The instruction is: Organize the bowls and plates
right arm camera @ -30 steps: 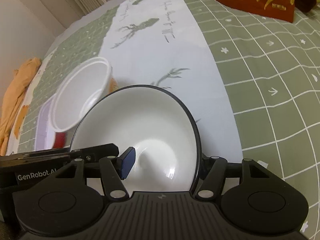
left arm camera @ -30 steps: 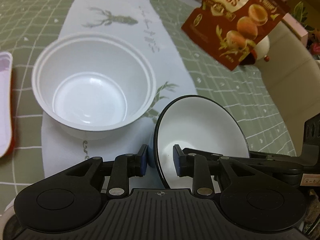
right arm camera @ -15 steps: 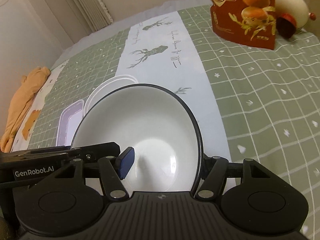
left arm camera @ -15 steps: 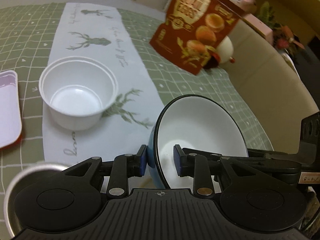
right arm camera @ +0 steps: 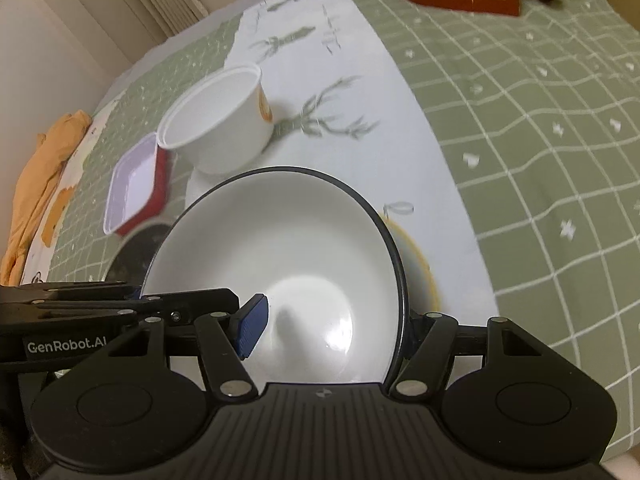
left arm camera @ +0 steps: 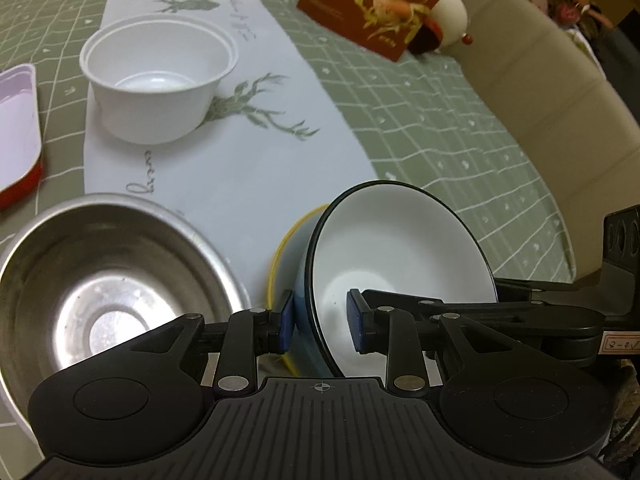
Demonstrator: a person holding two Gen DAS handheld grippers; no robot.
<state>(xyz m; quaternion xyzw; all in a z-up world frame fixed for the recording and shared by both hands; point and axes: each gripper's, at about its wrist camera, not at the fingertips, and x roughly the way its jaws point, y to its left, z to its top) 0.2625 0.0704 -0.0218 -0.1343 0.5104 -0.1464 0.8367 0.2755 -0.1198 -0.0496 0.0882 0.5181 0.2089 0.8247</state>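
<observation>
A bowl (left arm camera: 400,252), white inside with a dark rim and blue outside, hangs tilted between both grippers. My left gripper (left arm camera: 320,320) is shut on its left wall, one pad outside and one inside. My right gripper (right arm camera: 332,324) is shut on the same bowl (right arm camera: 280,248) at its right wall. Just beneath it lies a yellow-rimmed dish (left arm camera: 280,248); I cannot tell whether they touch. A steel bowl (left arm camera: 100,280) stands at the near left. Farther back are a white plastic bowl (left arm camera: 160,80) and a red tray (left arm camera: 16,128).
A red-brown snack bag (left arm camera: 384,4) stands at the far side of the green checked tablecloth. A white deer-print runner (left arm camera: 240,168) crosses the middle. A beige cushion (left arm camera: 540,80) lies past the table's right edge, and an orange cloth (right arm camera: 44,184) at the far left.
Both grippers have drawn back toward the near edge with the bowl. The white plastic bowl now lies farther off, and the steel bowl and yellow-rimmed dish have come into view.
</observation>
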